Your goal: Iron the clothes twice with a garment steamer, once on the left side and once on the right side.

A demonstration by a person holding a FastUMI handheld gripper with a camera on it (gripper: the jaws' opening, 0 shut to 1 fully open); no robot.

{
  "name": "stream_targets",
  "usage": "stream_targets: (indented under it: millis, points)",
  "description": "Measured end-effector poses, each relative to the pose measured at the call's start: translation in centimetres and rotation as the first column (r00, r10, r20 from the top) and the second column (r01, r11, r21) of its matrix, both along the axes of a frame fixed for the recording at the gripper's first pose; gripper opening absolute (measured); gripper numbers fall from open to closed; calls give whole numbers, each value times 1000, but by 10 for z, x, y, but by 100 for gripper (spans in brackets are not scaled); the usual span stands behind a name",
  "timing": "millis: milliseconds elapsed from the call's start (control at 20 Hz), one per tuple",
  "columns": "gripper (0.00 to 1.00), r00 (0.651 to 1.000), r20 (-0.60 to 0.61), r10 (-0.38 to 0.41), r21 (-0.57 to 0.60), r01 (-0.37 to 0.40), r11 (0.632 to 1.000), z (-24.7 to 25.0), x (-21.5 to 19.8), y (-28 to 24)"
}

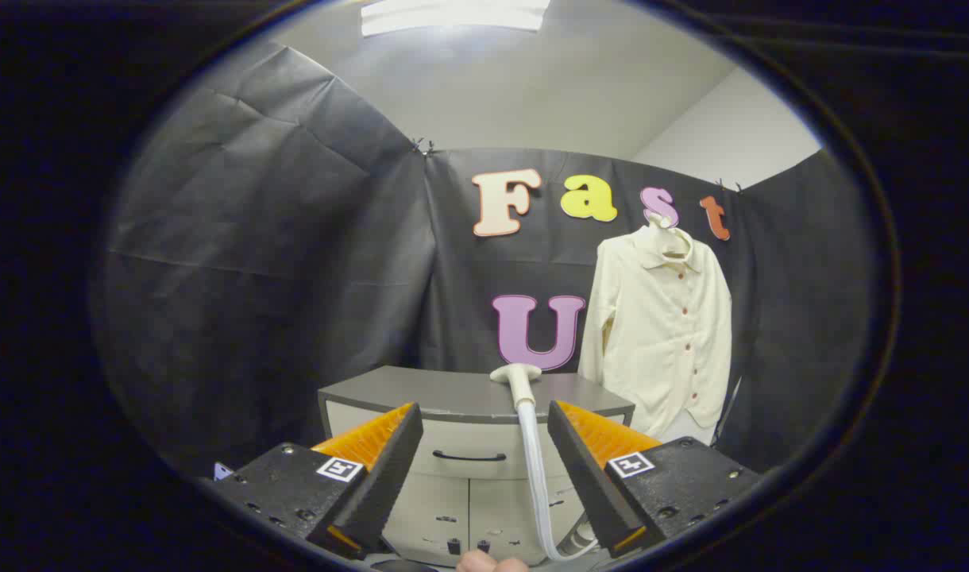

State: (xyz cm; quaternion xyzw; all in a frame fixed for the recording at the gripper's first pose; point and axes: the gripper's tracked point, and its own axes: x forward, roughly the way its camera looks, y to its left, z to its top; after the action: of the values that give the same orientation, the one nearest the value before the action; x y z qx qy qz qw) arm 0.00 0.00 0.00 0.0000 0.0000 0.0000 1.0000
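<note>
I hold the gripper [484,469] well back from the work, and its jaws stand wide apart with nothing between them.

The garment steamer head [516,376] lies on the top of the grey cabinet [421,397], near the middle of the top and toward its back edge. Its pale hose [534,477] runs from the head over the cabinet's front edge and down past the drawer handle [469,457], then curls away low beside the right finger. The head is well beyond the fingertips and neither finger touches it or the hose.

The cream shirt [663,334] hangs on a hanger [665,230] against the booth wall, past the cabinet's right end. It hangs buttoned and facing me, and its lower hem drops behind the cabinet's right back corner. Shirt and steamer head are well apart.

My judgement: nothing here shows any part of the task done. The steamer is not in hand, so neither the left pass nor the right pass has begun, as far as I can see. What is left is all of it: closing on the steamer head, carrying it across to the shirt, running one pass down the left side and one down the right. I cannot tell whether the steamer is giving steam.

A fingertip [491,563] of the person shows just below the fingers.
</note>
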Motion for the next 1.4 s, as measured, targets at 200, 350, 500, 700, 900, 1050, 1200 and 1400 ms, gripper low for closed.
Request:
stream_targets:
  millis: [200,350,500,700,900,1050,1200,1400]
  points:
    - [96,1000,-15,9,6,-9,1000,-6,-1,0]
    - [96,1000,-14,16,18,-16,1000,-6,-1,2]
    - [96,1000,-18,15,21,-14,1000,-6,-1,0]
    - [96,1000,-23,18,16,-17,1000,-8,1,0]
    - [96,999,-31,16,30,-15,999,-11,7,-2]
    - [96,999,-38,22,35,-21,999,-14,13,-4]
    - [96,999,-42,13,40,-11,999,-16,28,-10]
    - [97,999,-44,12,47,-10,999,-18,49,-18]
